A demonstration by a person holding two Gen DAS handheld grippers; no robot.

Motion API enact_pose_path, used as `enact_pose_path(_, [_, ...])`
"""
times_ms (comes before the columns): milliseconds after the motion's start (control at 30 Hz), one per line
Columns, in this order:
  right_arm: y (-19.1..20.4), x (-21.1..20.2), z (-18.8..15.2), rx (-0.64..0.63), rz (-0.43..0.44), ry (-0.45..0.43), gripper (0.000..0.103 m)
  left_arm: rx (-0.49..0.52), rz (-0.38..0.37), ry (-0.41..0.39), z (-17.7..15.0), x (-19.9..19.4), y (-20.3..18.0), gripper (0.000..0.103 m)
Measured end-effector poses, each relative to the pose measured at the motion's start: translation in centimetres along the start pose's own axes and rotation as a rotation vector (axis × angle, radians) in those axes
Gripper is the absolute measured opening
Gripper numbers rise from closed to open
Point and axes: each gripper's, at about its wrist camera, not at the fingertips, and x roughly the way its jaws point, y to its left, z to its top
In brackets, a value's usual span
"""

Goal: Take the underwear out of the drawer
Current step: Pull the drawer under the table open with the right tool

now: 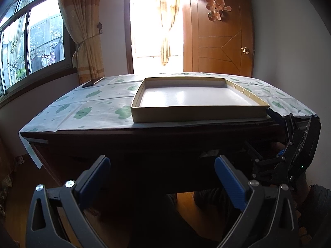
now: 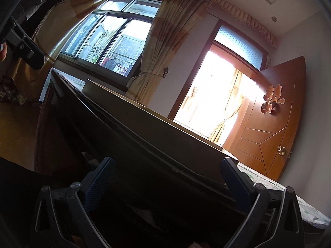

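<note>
Left hand-held gripper [image 1: 162, 171] spread wide and holding nothing, blue pads [image 1: 229, 177] aimed at the dark front of the table [image 1: 144, 142], just below its edge. Right hand-held gripper [image 2: 166, 173] likewise wide and empty, tilted hard and pressed close under the same front edge; seen from the left wrist view at far right [image 1: 298, 150], beside the table's corner. Above, a bear-print tablecloth [image 1: 93, 107] and a shallow cardboard tray [image 1: 198, 113], bare inside. A phone-like slab [image 1: 93, 82] near the far left corner. Behind, a curtained window [image 1: 41, 41], a sunlit doorway and a wooden door [image 1: 223, 31].

Underwear not clearly in sight; a pale scrap [image 1: 209, 153] in the shadow under the tabletop possibly cloth in a drawer, too dark to tell. Drawer front and handle equally lost in shade.

Likely step: reaching into or opening the drawer. Best done by finding the edge or gap with 1 gripper, steadying with the other, then entering low and level, pinching fabric only, and lifting clear of the frame without snagging the tablecloth's overhang.
</note>
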Motion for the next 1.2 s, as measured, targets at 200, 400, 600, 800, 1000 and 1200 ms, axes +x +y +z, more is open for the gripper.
enact_pose_path(200, [-0.1, 0.2, 0.0, -0.041, 0.016, 0.013, 0.102, 0.004, -0.002, -0.002, 0.0, -0.1, -0.1, 0.103])
enact_pose_path(400, [-0.5, -0.4, -0.1, -0.030, -0.002, 0.016, 0.102, 0.003, -0.004, 0.000, 0.0, -0.2, -0.1, 0.103])
enact_pose_path(600, [0.1, -1.4, -0.1, -0.027, -0.003, 0.022, 0.102, 0.004, -0.005, 0.003, 0.1, -0.1, -0.2, 0.103])
enact_pose_path(800, [0.3, -1.8, -0.1, -0.027, 0.005, 0.043, 0.102, 0.001, -0.006, 0.008, 0.1, 0.0, -0.3, 0.103])
enact_pose_path(1000, [0.8, -2.3, 0.0, -0.028, 0.018, 0.068, 0.102, -0.002, -0.006, 0.004, 0.1, 0.1, -0.1, 0.103])
enact_pose_path(1200, [1.2, -3.2, 0.0, -0.032, 0.033, 0.084, 0.102, -0.011, -0.006, 0.005, 0.2, 0.2, 0.3, 0.103])
